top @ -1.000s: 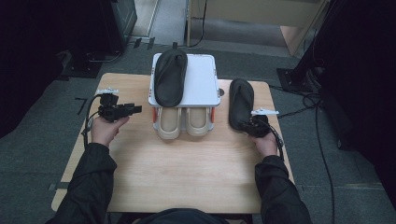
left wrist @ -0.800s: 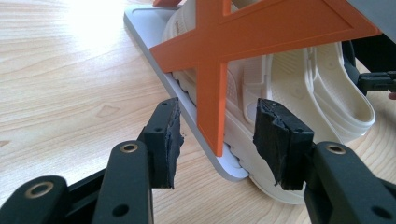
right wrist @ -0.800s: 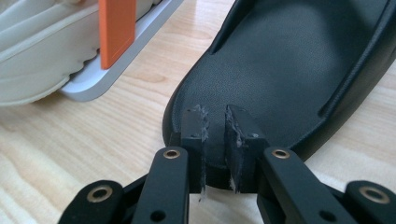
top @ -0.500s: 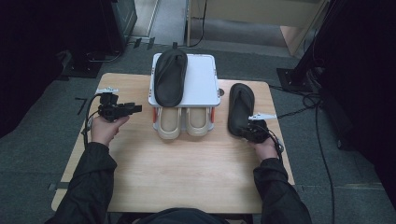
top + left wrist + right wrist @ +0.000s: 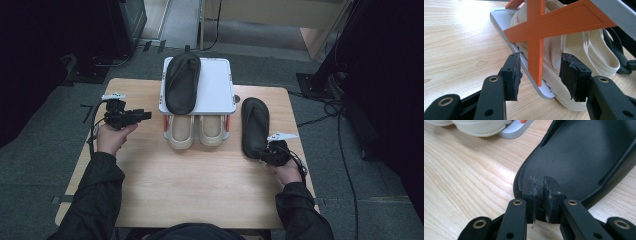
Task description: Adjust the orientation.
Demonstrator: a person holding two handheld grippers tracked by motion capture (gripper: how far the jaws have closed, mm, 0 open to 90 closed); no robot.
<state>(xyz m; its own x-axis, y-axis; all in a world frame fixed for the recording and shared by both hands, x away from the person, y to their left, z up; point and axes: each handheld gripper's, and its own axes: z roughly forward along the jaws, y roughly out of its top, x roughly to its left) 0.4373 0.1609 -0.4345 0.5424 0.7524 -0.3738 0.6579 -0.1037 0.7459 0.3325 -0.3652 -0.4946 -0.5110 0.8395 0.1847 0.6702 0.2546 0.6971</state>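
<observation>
Your right gripper (image 5: 263,154) was clamped on the heel rim of the black slipper (image 5: 255,125), its pads pinching the thin edge, as the right gripper view showed (image 5: 539,192). That slipper lay flat on the counter (image 5: 200,185), just to the right of the two-tier shoe rack (image 5: 220,95) and near the counter's right edge. Its mate (image 5: 182,82) rested on the rack's white top shelf, toward the left side, with bare shelf beside it. A pair of cream sandals (image 5: 195,132) occupied the lower tier.

Your left gripper (image 5: 142,115) was held open and empty at the left of the rack, its jaws spread around nothing, facing the rack's orange cross-brace (image 5: 541,32) and the sandals (image 5: 574,50).

Judgement on handling: the slipper looked light, made of soft, flexible foam with a smooth matte skin. Held by the heel alone, the toe would likely droop and swing. The rim appeared the soundest place to take hold; it gave the pads a thin lip to bite. A slack pinch risked it slipping free.
</observation>
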